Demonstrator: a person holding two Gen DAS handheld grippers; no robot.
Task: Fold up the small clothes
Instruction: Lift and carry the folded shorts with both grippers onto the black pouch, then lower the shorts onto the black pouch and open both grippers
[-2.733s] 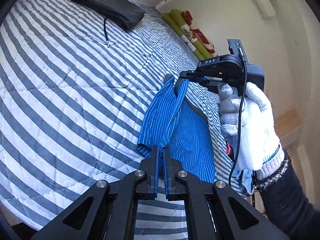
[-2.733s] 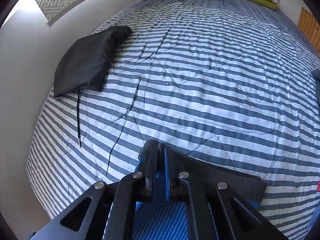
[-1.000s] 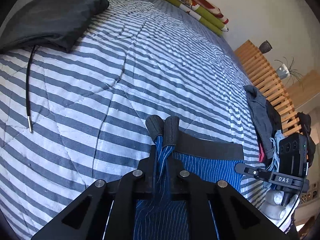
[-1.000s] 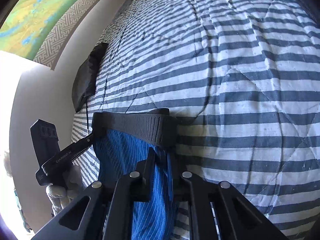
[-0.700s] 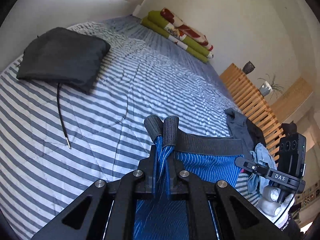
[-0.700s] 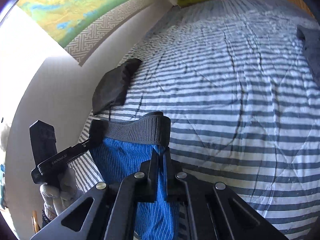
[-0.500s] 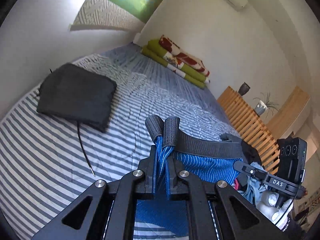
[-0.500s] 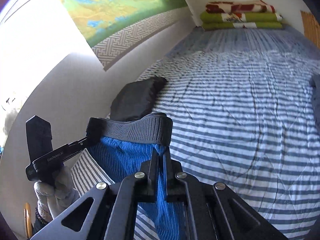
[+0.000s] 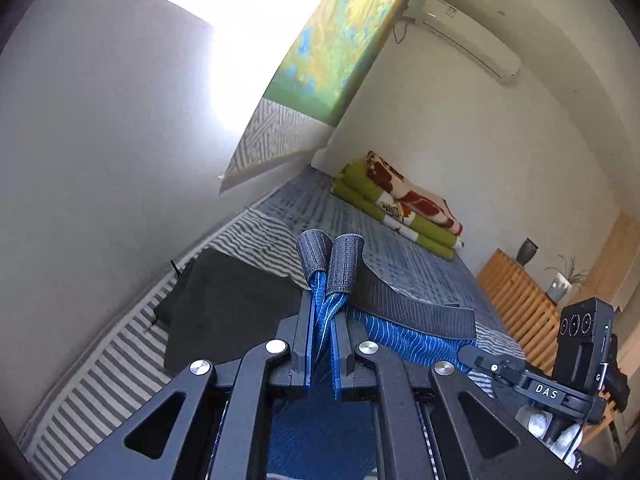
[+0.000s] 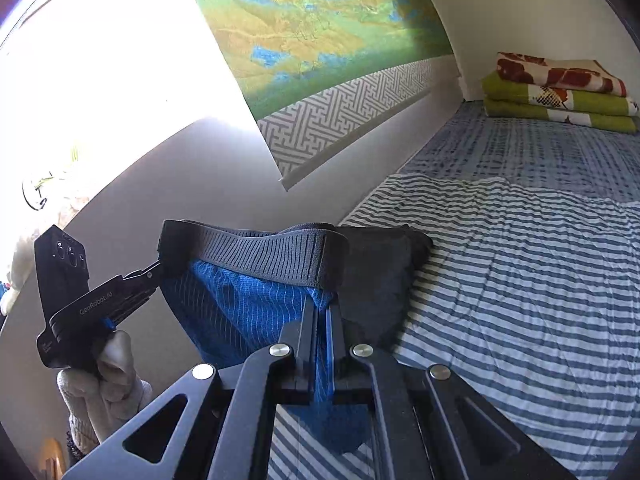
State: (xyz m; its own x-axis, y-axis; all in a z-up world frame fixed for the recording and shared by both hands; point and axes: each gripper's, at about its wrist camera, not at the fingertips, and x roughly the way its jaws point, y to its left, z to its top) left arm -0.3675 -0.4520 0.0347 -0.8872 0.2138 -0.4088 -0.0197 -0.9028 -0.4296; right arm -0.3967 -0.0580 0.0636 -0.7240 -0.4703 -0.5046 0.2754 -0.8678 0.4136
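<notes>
Blue pinstriped briefs [image 9: 404,340] with a grey elastic waistband [image 9: 400,300] hang in the air above the striped bed, stretched between both grippers. In the left wrist view my left gripper [image 9: 322,308] is shut on the blue cloth just below one end of the waistband. My right gripper [image 9: 466,354] pinches the other end at the right. In the right wrist view my right gripper [image 10: 321,308] is shut on the briefs [image 10: 248,308] under the waistband [image 10: 264,252]. The left gripper [image 10: 160,266], held by a white-gloved hand [image 10: 100,384], grips the far end.
A black pouch [image 9: 224,312] lies on the striped quilt [image 10: 520,280] by the grey wall. Folded green and red blankets [image 10: 556,92] are stacked at the head of the bed. A wooden slatted rail [image 9: 516,292] runs along the bed's right side.
Both grippers have risen and tilted upward, lifting the briefs off the quilt. The waistband stays stretched between them, and both grips are unchanged.
</notes>
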